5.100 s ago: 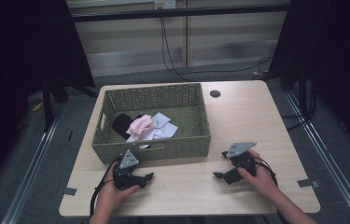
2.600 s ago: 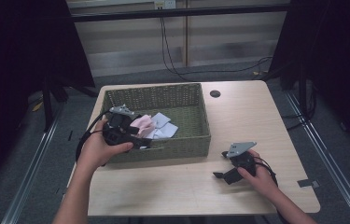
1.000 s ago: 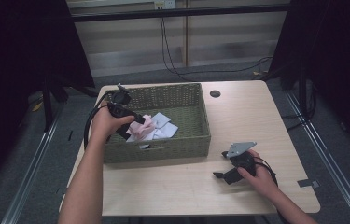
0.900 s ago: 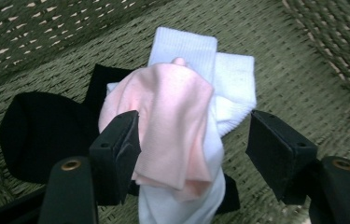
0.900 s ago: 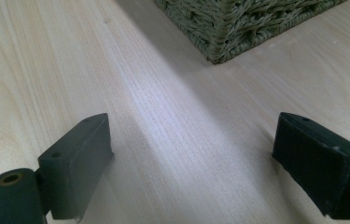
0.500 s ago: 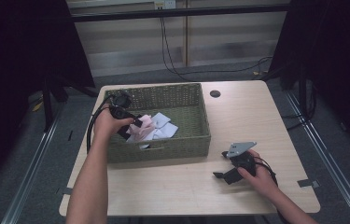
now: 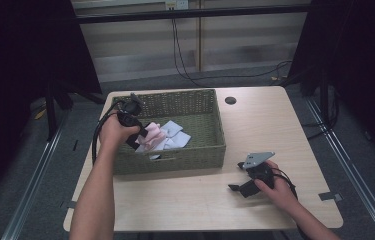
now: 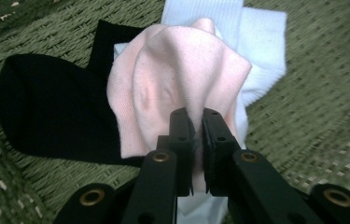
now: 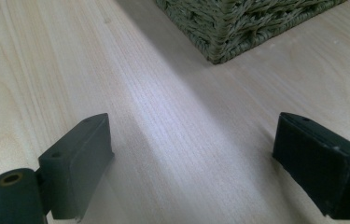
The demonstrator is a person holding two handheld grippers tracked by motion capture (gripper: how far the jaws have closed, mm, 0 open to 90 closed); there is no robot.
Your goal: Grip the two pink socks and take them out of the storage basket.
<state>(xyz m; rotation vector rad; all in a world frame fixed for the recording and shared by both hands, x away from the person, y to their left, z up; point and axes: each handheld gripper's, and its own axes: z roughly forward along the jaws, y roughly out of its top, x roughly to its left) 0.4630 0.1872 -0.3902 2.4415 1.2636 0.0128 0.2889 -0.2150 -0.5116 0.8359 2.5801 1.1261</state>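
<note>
A green woven basket (image 7: 195,152) holds a pink sock (image 7: 153,137), a black sock (image 8: 46,107) and pale blue-white socks (image 7: 172,135). My left gripper (image 7: 142,134) reaches into the basket's left part. In the left gripper view its jaws have just been closing and now pinch a fold of the pink sock (image 8: 177,79), left gripper (image 8: 198,121) shut on it. The black sock lies to the left under the pink one, the pale sock (image 8: 261,51) behind. My right gripper (image 7: 237,186) rests on the table right of the basket, right gripper (image 9: 191,158) open over bare wood.
The wooden table (image 7: 270,125) has a round cable hole (image 7: 230,100) behind the basket. A basket corner (image 9: 219,42) shows ahead of the right gripper. Dark curtains and cables stand beyond the far edge; floor rails run along both sides.
The left hand came from the table's front into the basket, lowered onto the socks, and its jaws closed on the pink sock. The right hand stayed in place.
</note>
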